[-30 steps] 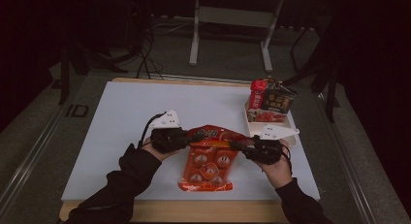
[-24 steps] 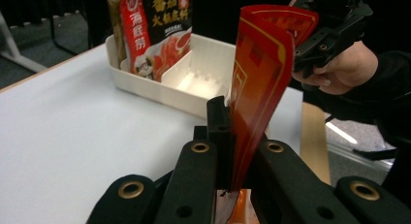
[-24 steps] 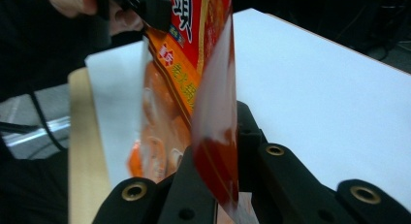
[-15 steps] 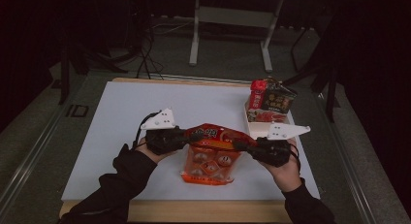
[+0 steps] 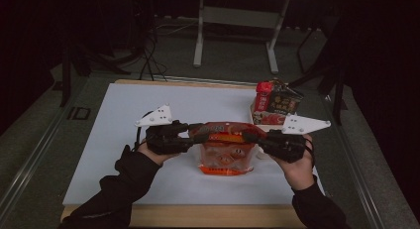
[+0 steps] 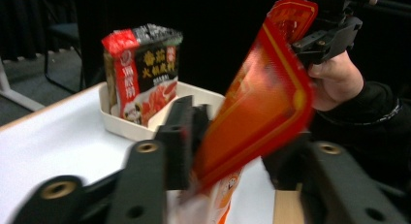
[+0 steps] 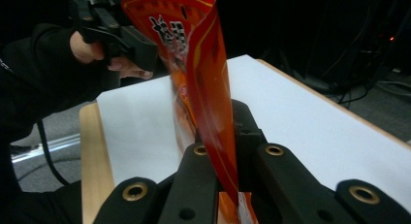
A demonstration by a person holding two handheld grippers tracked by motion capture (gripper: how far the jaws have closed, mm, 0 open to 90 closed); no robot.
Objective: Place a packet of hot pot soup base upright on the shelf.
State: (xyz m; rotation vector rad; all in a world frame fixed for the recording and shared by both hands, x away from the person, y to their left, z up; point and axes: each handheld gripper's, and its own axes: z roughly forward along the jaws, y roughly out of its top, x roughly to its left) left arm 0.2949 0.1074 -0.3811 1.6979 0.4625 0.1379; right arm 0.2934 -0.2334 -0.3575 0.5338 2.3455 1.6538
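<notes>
An orange-red food pouch (image 5: 225, 149) hangs above the white table top (image 5: 124, 140) between my two grippers. My right gripper (image 5: 249, 137) is shut on its top right edge; in the right gripper view the jaws (image 7: 222, 129) pinch the pouch (image 7: 203, 88) edge-on. My left gripper (image 5: 198, 136) is at the top left corner. Its jaws have just been opening and stand apart (image 6: 237, 136), with the pouch (image 6: 261, 98) between them, leaning by one finger (image 6: 181, 132).
A white tray (image 5: 255, 112) at the back right of the table holds an upright red and black packet (image 5: 275, 102), also seen in the left gripper view (image 6: 143, 73). Dark floor, cables and a stand's legs (image 5: 198, 50) lie beyond the table.
Both hands have risen and lifted the pouch from lying flat on the table to hanging between the grippers.
</notes>
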